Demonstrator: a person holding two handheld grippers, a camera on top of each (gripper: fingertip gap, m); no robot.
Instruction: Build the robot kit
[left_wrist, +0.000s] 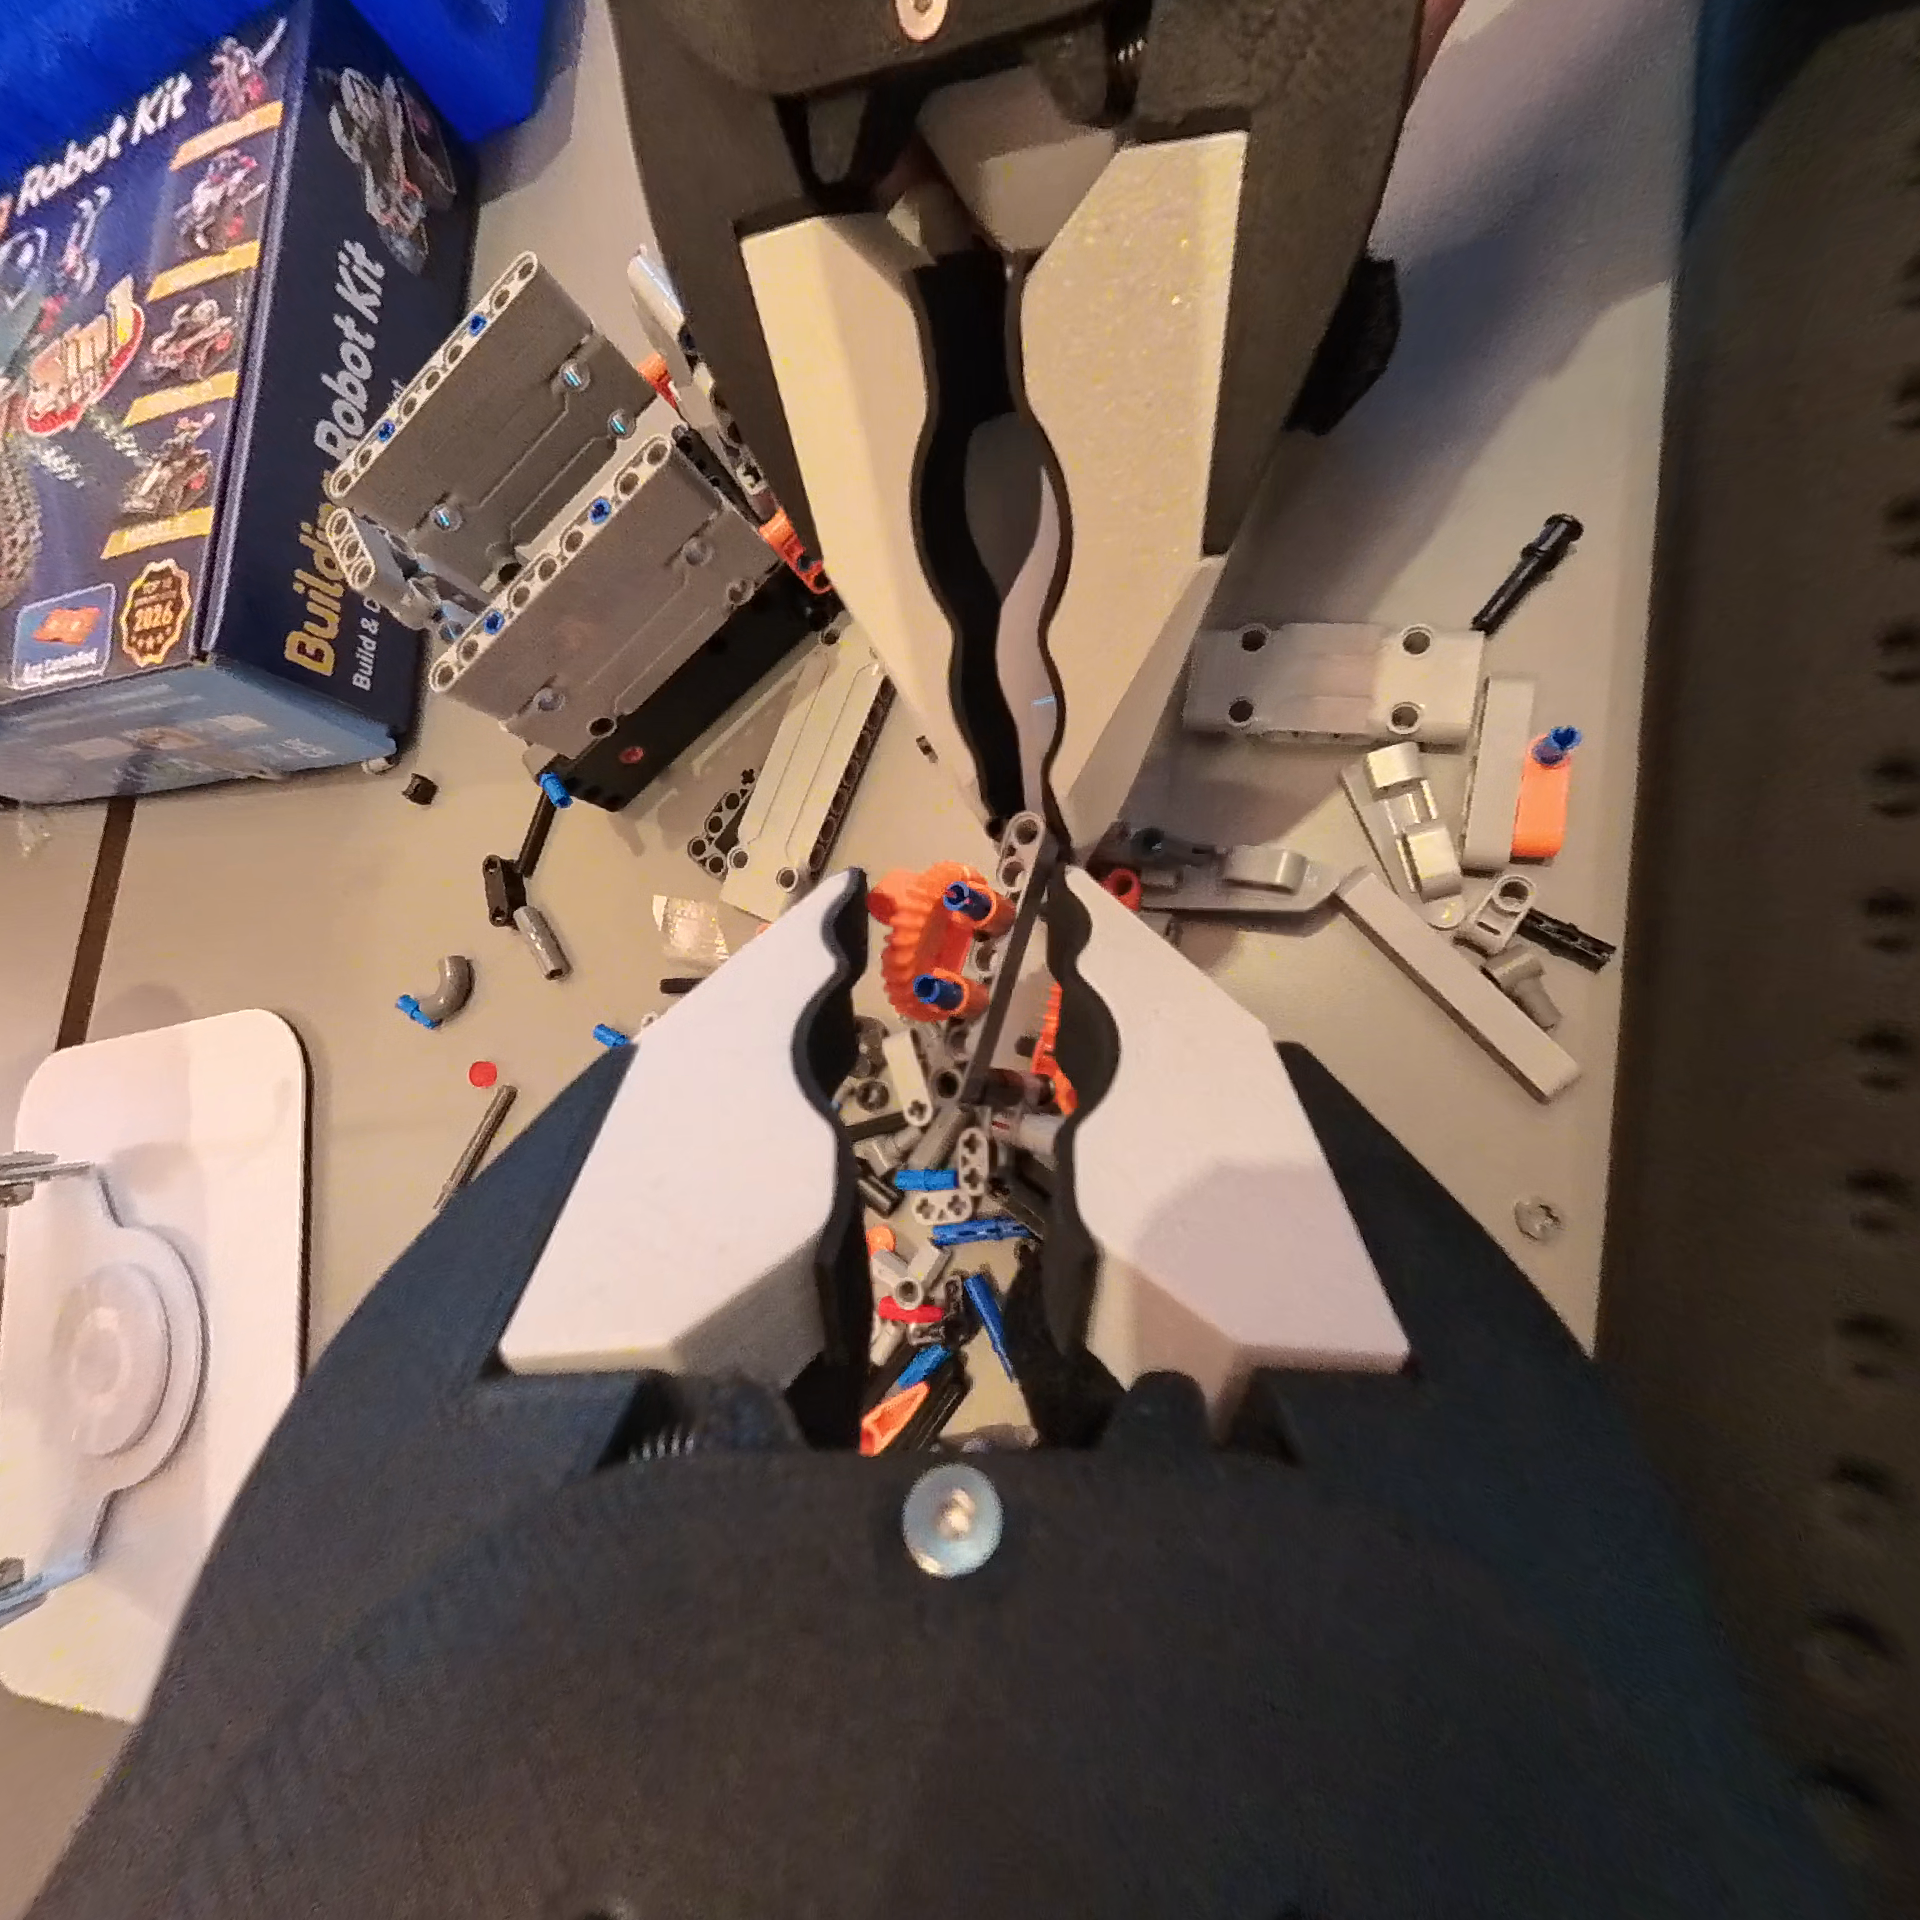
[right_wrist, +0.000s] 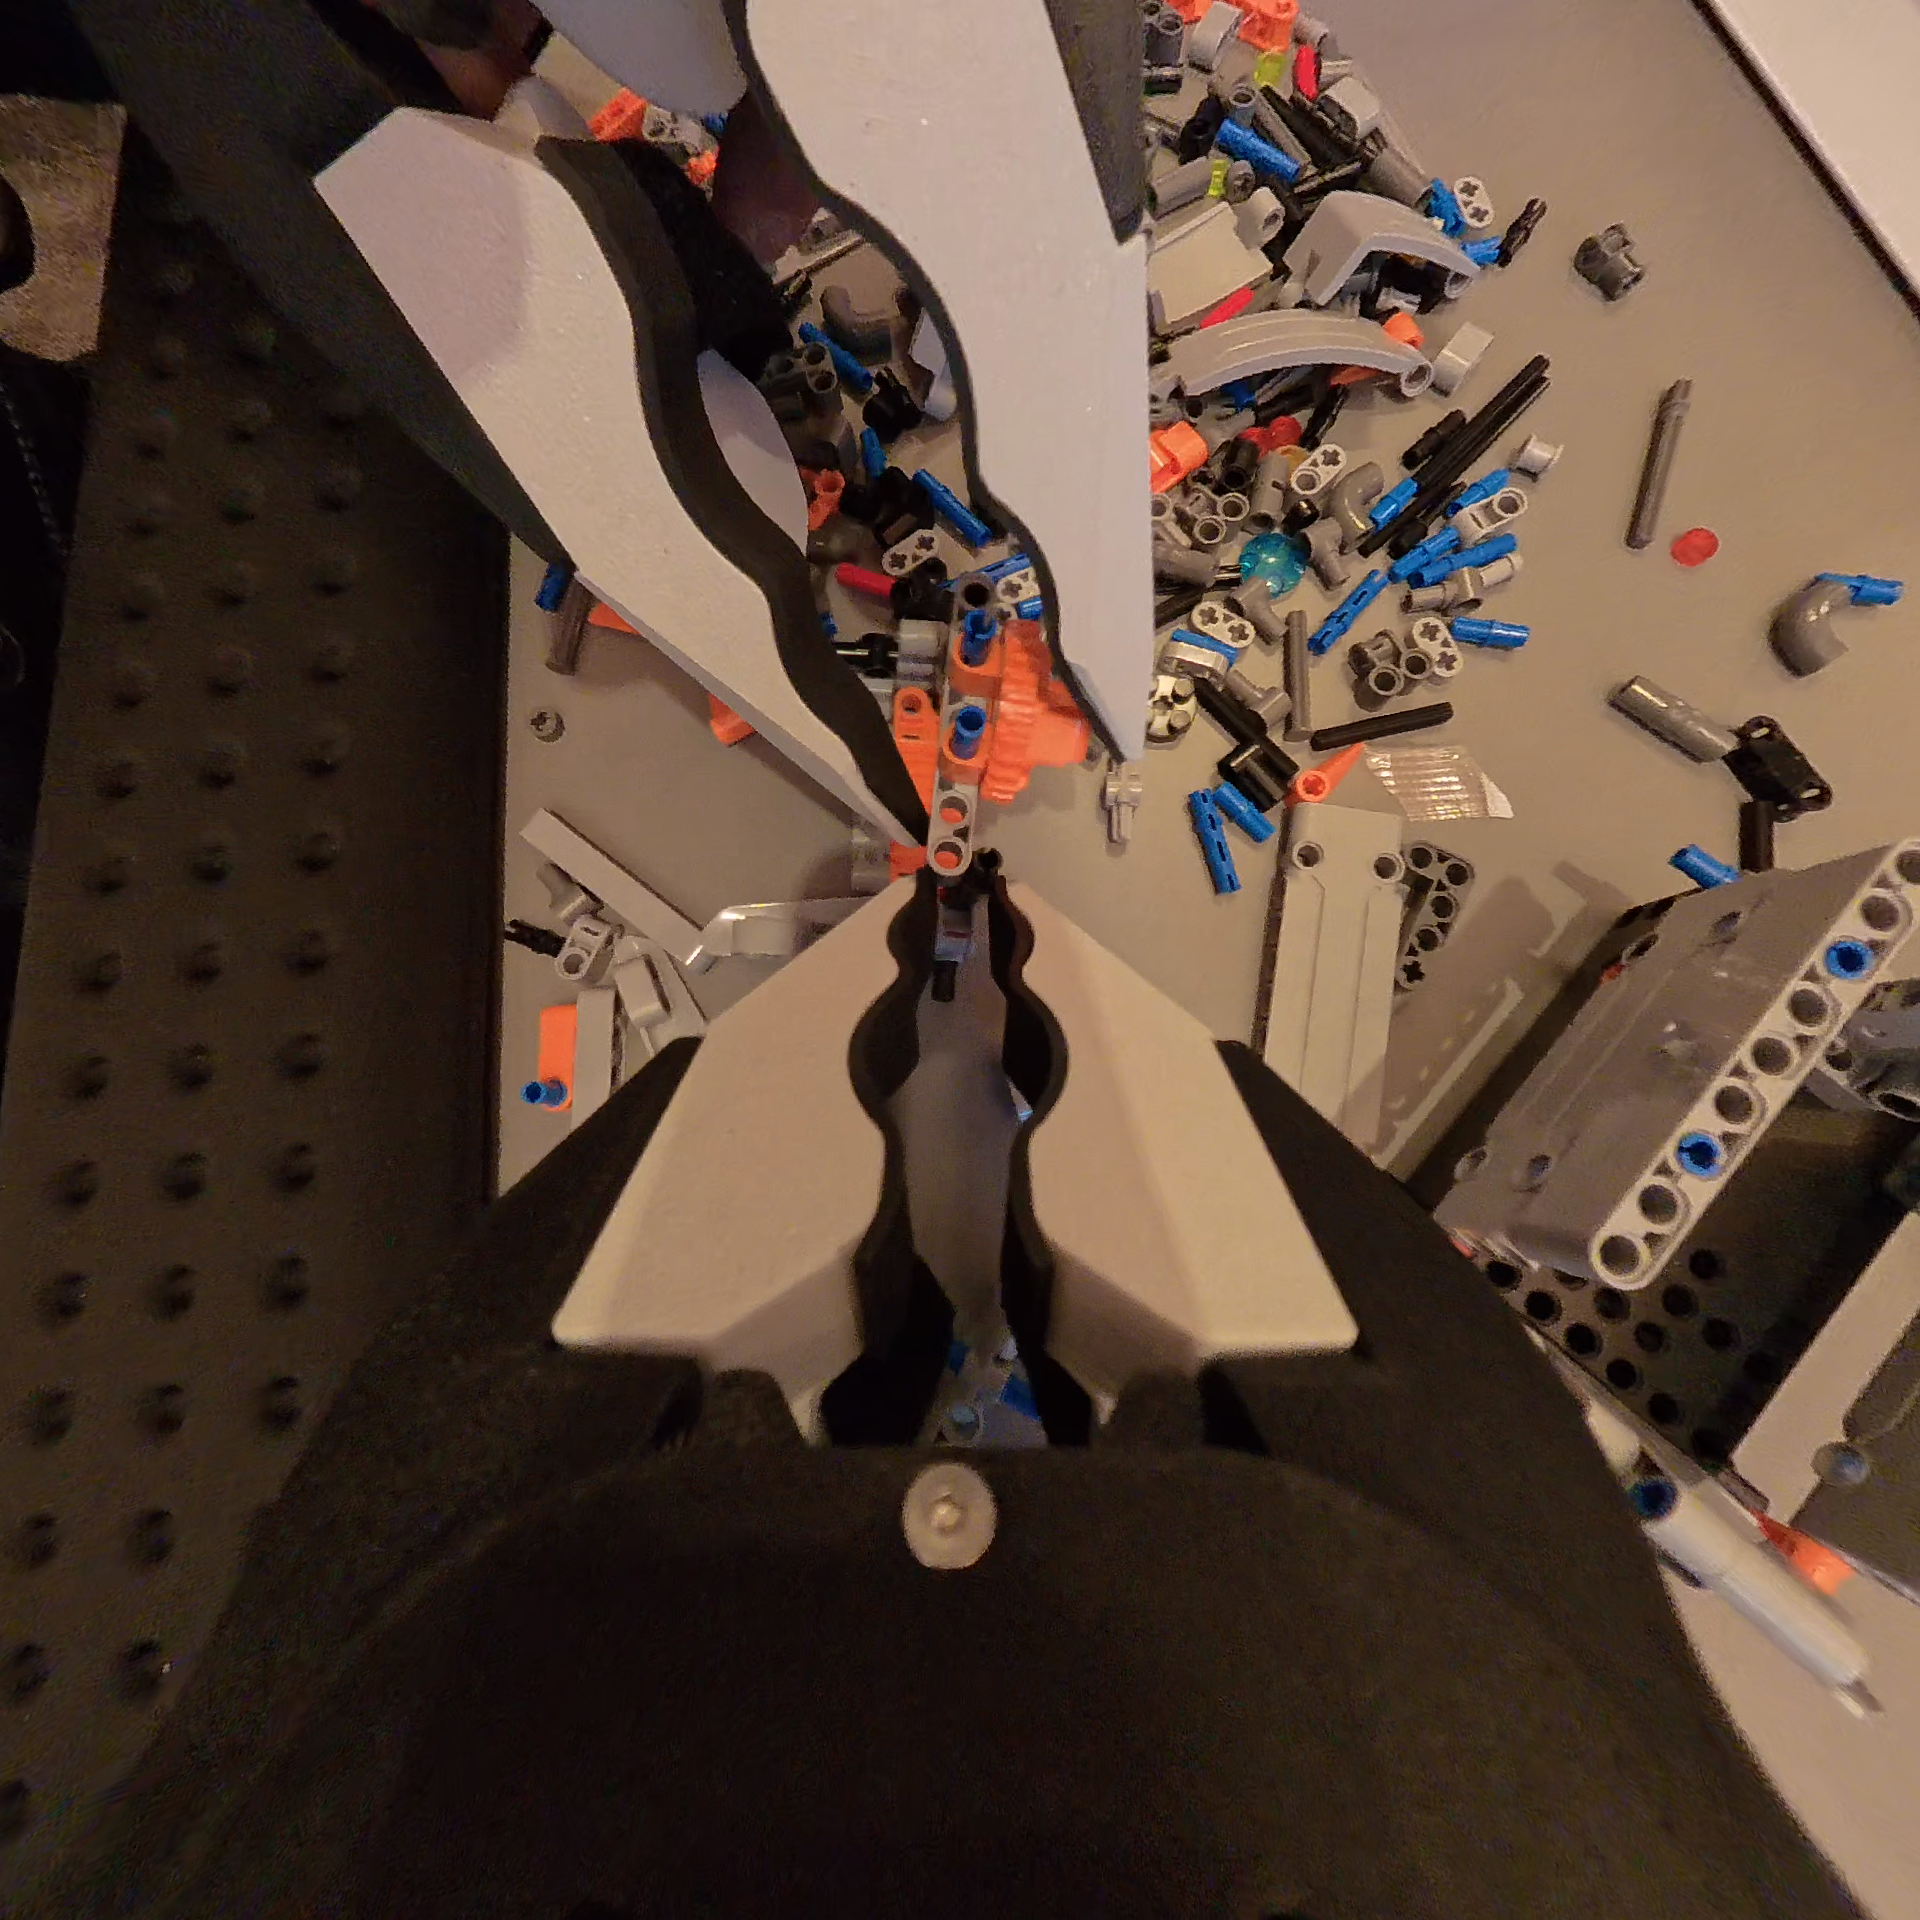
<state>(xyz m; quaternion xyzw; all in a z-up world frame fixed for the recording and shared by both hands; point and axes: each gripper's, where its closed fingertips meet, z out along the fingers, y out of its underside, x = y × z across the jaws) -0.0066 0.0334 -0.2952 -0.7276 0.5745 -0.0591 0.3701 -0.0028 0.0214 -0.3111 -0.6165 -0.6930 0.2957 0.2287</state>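
1. Where the two tools meet tip to tip above the grey tabletop, the left gripper has its pale wavy-edged fingers set narrowly apart; a small building-brick assembly, a light grey beam with round holes carrying blue pins and an orange toothed part, sits between them, though whether the fingers press on it cannot be told.
2. Facing it, the right gripper has its fingers nearly together at the tips, pinched on a small dark pin-like piece that touches the end of the grey beam.
3. Beneath both lies a loose scatter of small plastic parts: blue pins, black axles, grey connectors, orange bits and curved grey panels.
4. Just beside the scatter stands a larger half-built grey and black block model edged with perforated white beams.
5. Beyond the model, at the table's far corner in the left wrist view, stands a dark blue printed cardboard box, with bright blue cloth behind it.
6. Near the left edge lies a white rounded tray.
7. Along the table's other side runs a dark studded mat.
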